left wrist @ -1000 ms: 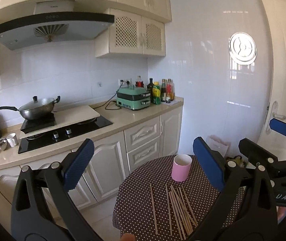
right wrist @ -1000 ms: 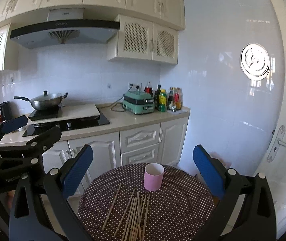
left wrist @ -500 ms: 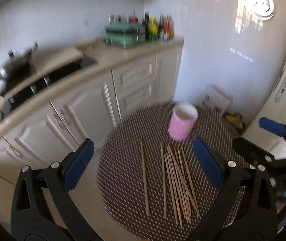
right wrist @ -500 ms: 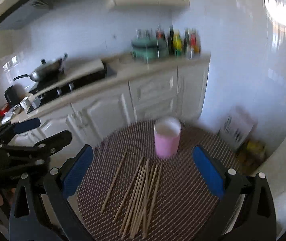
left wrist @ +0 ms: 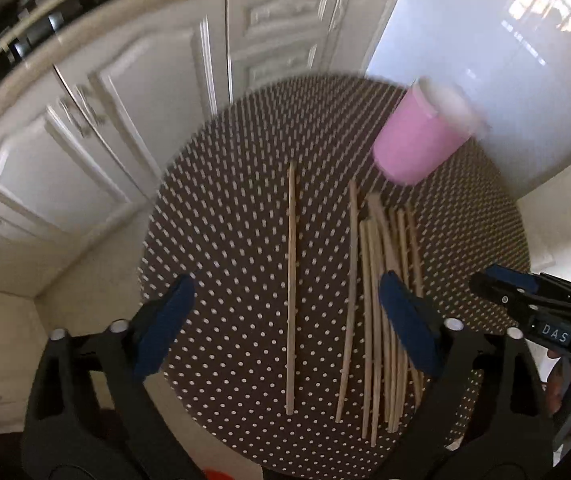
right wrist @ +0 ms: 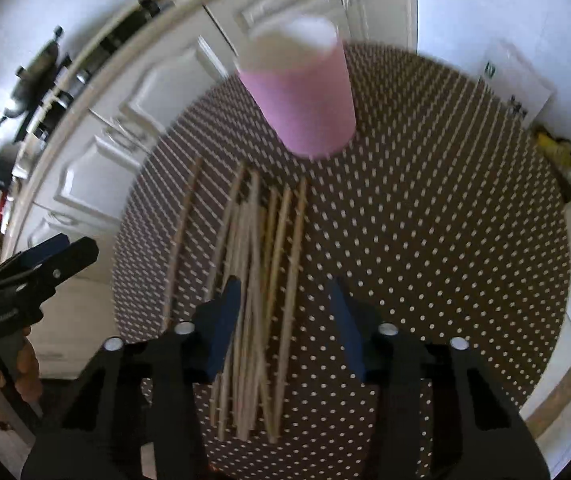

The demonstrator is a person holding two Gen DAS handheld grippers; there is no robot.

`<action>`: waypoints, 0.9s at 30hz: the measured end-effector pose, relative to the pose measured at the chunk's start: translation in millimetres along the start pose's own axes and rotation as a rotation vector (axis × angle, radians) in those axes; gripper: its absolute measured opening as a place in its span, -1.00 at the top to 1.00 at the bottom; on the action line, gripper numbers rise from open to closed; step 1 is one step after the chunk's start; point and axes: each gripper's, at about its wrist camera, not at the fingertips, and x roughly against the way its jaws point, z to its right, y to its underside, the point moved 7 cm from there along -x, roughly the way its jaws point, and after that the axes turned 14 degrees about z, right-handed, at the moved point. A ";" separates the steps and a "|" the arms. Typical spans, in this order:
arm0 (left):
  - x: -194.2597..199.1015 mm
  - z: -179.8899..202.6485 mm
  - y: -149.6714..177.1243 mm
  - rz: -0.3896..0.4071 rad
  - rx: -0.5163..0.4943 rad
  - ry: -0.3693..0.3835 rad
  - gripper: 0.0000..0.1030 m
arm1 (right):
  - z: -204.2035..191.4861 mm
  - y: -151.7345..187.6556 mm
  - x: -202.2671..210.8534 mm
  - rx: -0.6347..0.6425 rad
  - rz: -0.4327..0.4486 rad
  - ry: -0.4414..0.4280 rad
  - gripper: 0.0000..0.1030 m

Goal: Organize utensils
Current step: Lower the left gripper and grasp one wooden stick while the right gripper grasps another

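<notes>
Nothing sorted yet: all chopsticks point(right wrist: 261, 280) lie loose on the dotted table point(right wrist: 445, 240), pink cup point(right wrist: 305, 96) at far side, apparently empty. Right gripper point(right wrist: 285, 320) jaws have just been closing, straddling the bundle w/o pinching; left gripper point(left wrist: 285, 320) jaws, just narrowed slightly, stand wide apart over a lone stick. All pickups remain.

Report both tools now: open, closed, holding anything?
Left tool: open, just closing slightly, holding nothing.
Right tool: open, just been closing around the wooden chopsticks, no grip yet.
</notes>
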 end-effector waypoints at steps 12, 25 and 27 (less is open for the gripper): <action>-82.2 -12.2 10.6 -0.177 -0.003 -0.044 -0.02 | 18.9 -12.9 -54.2 -0.015 -0.137 0.018 0.57; -106.3 4.5 6.8 -0.255 -0.110 -0.087 0.14 | 4.3 -14.1 -87.0 0.072 -0.206 0.087 0.61; -109.8 4.1 4.2 -0.261 -0.120 -0.086 0.17 | -0.4 -16.0 -90.7 0.104 -0.200 0.108 0.71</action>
